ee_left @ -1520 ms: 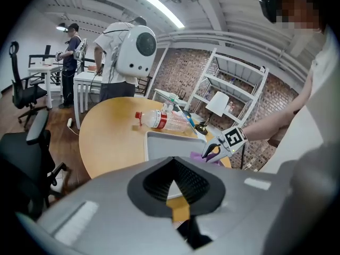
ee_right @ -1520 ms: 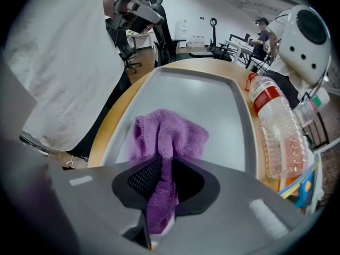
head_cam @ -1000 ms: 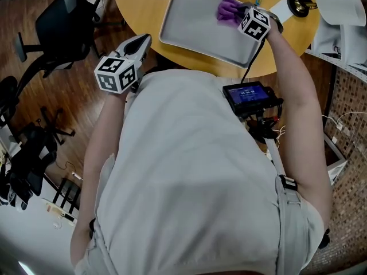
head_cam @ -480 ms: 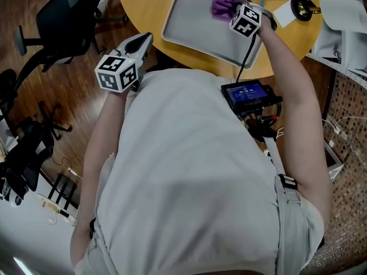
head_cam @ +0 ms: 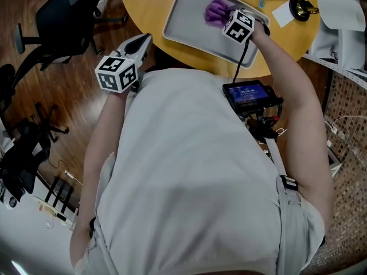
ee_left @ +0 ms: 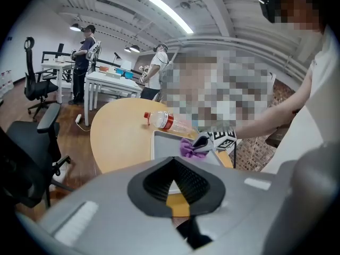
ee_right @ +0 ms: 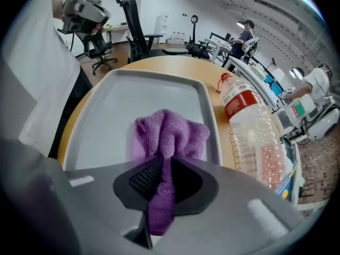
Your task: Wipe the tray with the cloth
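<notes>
Cloth judged soft, limp, light; best pinched mid-fold | right gripper clamped its bunch on grey tray | left gripper jaws met, empty, off-table

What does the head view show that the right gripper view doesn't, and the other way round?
Head view only: the left hand-held gripper and a small screen at the person's chest. Right gripper view only: the right hand-held gripper with its jaws shut on the purple cloth, and people at far desks. Both: the cloth, the grey tray, the wooden table.
</notes>
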`<state>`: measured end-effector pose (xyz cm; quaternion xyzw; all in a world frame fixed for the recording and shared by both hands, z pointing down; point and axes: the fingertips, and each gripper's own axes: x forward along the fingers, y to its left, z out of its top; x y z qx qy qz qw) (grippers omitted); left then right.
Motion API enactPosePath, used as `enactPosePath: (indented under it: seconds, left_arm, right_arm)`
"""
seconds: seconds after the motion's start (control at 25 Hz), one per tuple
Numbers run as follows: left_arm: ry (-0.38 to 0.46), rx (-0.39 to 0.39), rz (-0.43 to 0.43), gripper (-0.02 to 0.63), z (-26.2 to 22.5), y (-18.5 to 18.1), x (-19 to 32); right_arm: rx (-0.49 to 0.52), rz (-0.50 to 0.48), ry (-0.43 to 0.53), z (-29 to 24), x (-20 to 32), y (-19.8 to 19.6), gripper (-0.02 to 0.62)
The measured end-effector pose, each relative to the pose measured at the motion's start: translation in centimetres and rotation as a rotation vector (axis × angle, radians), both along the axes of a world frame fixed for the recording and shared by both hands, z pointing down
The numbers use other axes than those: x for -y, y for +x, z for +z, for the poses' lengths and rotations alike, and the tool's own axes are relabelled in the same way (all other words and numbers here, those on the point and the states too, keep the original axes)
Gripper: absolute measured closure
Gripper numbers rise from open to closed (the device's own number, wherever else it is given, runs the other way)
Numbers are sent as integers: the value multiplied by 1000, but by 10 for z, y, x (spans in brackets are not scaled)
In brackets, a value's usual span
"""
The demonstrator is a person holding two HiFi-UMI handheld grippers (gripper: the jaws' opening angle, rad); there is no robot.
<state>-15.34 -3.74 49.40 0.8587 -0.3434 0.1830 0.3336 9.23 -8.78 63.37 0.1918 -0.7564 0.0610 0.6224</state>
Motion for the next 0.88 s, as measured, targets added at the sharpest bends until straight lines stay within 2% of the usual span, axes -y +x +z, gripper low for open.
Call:
enactPosePath:
  seconds: [0.2,0.32,0.72,0.88]
  left_arm:
    - [-4,-10,25,606,7,4,9]
    - [2,-13,47,606,3,13,0]
    - [8,-27,65,606,-3,14,-16]
    - [-5,-28,58,606,7,15,-6]
  right_arm:
    - [45,-89,-75,10,-43,-33,545]
    - [56,-110,-111,7,-74,-42,545]
    - [87,-19,-204,0,-123,-54,545]
    - [86,-3,-247,9,-111,-53,545]
